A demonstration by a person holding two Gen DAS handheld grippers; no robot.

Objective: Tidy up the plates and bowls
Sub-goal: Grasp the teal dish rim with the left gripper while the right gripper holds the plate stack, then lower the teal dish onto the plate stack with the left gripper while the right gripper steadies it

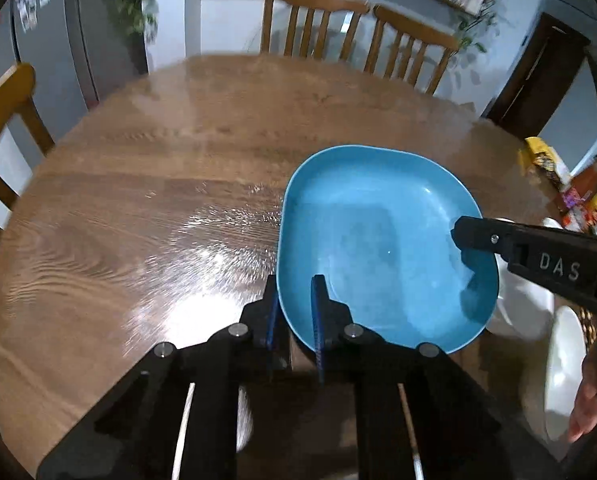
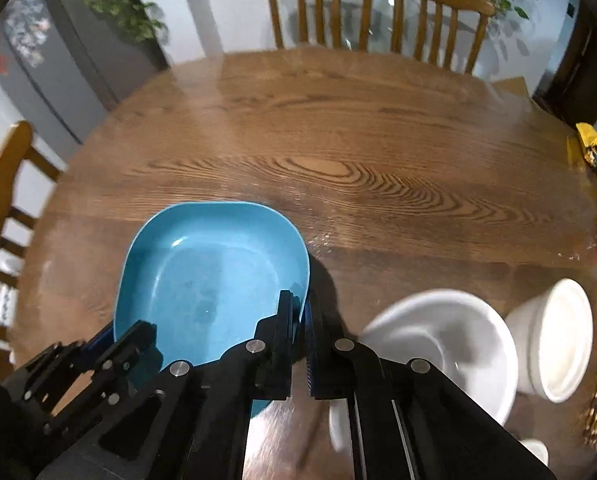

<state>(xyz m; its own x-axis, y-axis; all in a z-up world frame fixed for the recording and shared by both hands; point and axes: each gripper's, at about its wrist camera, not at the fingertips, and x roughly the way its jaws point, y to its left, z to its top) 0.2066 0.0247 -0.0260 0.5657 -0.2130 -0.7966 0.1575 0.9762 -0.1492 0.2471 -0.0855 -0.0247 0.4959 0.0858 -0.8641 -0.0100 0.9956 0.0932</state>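
A blue dish (image 1: 378, 240) with rounded corners and a raised rim is over the wooden table (image 1: 138, 200). My left gripper (image 1: 296, 312) is shut on its near-left rim, one finger outside and one inside. My right gripper (image 1: 464, 248) comes in from the right and clamps the opposite rim. In the right wrist view the blue dish (image 2: 206, 280) is at lower left, with my right gripper (image 2: 302, 320) shut on its right rim. My left gripper (image 2: 110, 340) holds the dish's near-left corner there.
Two white bowls (image 2: 450, 344) (image 2: 558, 340) sit at the table's near right, just right of the dish. A hand (image 1: 590, 400) shows at the right edge. Snack packets (image 2: 596, 156) lie along the right edge. Wooden chairs (image 1: 314, 24) stand behind and to the left.
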